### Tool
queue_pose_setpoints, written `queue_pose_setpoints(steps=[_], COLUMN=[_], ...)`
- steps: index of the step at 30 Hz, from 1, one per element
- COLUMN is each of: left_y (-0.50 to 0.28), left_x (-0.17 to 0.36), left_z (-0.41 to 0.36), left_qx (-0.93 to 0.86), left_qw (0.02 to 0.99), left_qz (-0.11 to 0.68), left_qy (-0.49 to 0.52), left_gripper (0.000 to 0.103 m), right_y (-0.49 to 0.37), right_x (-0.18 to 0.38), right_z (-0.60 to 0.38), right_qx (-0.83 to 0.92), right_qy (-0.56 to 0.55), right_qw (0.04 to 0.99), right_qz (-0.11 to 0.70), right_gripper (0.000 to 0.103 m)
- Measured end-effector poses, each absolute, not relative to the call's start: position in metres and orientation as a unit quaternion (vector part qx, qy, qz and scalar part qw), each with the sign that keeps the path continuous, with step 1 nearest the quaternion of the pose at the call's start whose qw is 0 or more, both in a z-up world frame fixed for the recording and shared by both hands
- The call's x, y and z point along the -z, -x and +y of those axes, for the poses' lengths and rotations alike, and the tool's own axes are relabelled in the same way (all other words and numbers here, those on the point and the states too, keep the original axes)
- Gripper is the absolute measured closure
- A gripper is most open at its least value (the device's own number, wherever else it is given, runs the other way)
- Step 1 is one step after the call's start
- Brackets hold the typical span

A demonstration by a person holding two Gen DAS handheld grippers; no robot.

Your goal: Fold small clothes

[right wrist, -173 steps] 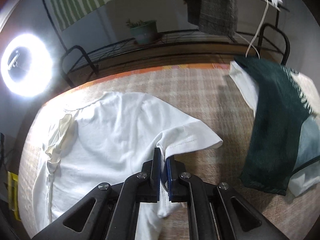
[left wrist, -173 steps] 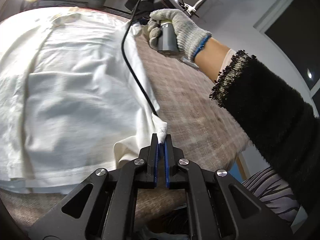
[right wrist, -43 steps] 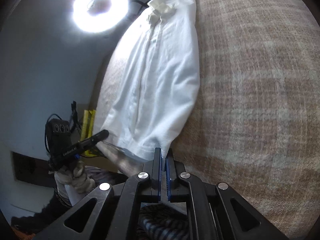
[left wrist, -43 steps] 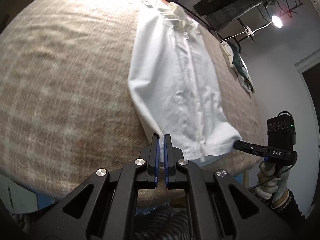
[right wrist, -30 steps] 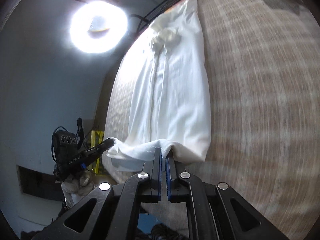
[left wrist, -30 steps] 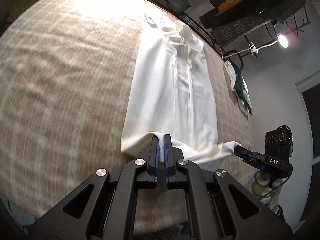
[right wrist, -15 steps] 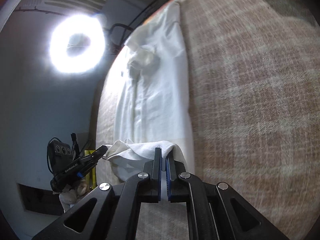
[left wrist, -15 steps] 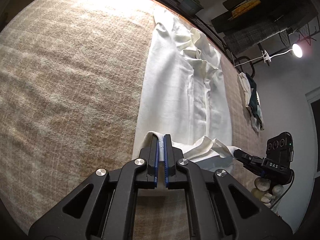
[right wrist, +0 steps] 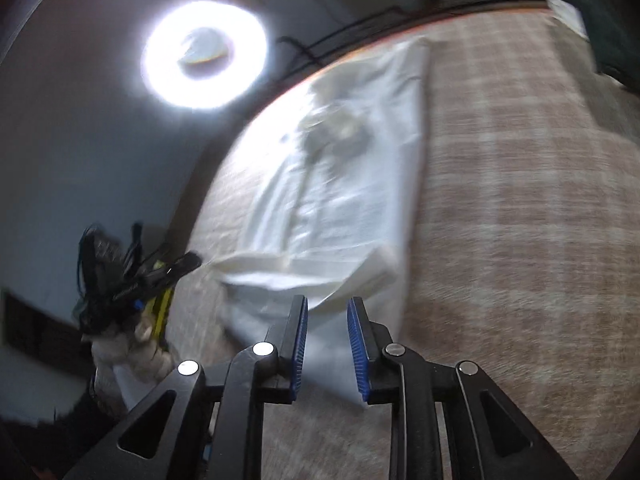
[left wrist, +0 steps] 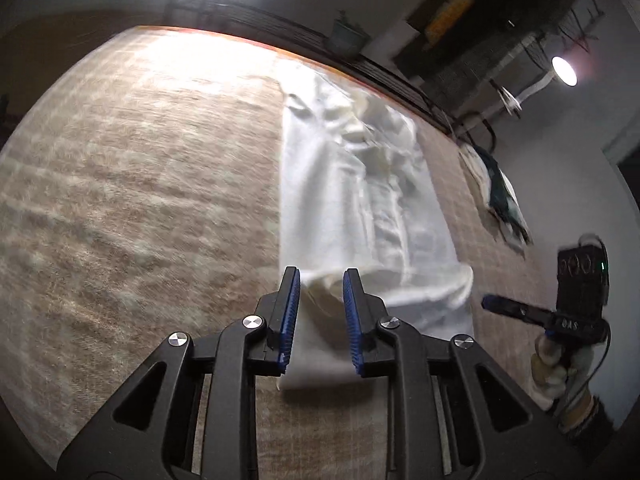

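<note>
A white shirt (left wrist: 352,208), folded into a long strip, lies on the beige plaid tablecloth (left wrist: 140,200). Its lower hem (left wrist: 400,284) is turned up over the body. My left gripper (left wrist: 320,280) hovers at the hem's left corner. Its jaws are opening, and the cloth shows in the gap without either pad pressing on it. My right gripper (right wrist: 327,308) is at the other corner of the shirt (right wrist: 340,184), jaws also opening, pads off the cloth. Each view shows the other gripper held in a gloved hand (left wrist: 556,372), right gripper (left wrist: 516,310) and left gripper (right wrist: 176,266).
A pile of dark green and white clothes (left wrist: 502,200) lies near the table's far right edge. A metal rack with a plant pot (left wrist: 346,36) runs behind the table. A ring light (right wrist: 204,54) and a small lamp (left wrist: 564,72) shine from behind.
Both grippers carried the hem corners up over the shirt while shut on them. Now both pairs of jaws have parted and the hem lies folded over the body.
</note>
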State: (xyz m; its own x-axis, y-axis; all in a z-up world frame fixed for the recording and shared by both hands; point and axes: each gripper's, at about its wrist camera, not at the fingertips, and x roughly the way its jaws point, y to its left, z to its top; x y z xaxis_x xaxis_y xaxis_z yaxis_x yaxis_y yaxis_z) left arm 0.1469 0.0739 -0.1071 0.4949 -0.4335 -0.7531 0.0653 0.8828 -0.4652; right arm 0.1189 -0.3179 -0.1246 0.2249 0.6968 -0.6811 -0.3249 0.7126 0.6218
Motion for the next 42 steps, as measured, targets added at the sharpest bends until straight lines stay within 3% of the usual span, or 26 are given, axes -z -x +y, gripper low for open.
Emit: queue_pose_setpoints(steps=[10, 31, 42], left_y=[-0.139, -0.189, -0.196], left_x=[0.146, 0.136, 0.148], left_z=[0.039, 0.054, 0.039], left_qx=[0.166, 0.056, 0.054], left_qw=[0.807, 0.858, 0.856], left_qz=[0.552, 0.497, 0.507], left_qy=[0.129, 0.118, 0.078], left_gripper=[0.083, 0.083, 0.083], right_y=[-0.113, -0.171, -0.161], right_x=[0.146, 0.12, 0.141], right_z=[-0.275, -0.308, -0.274], right_qx=[-0.359, -0.288, -0.341], right_qy=[-0.103, -0.141, -0.096], right_qw=[0.74, 0.808, 0.768], right_qz=[0.559, 0.494, 0.533], right_gripper=[0.086, 0.081, 0.081])
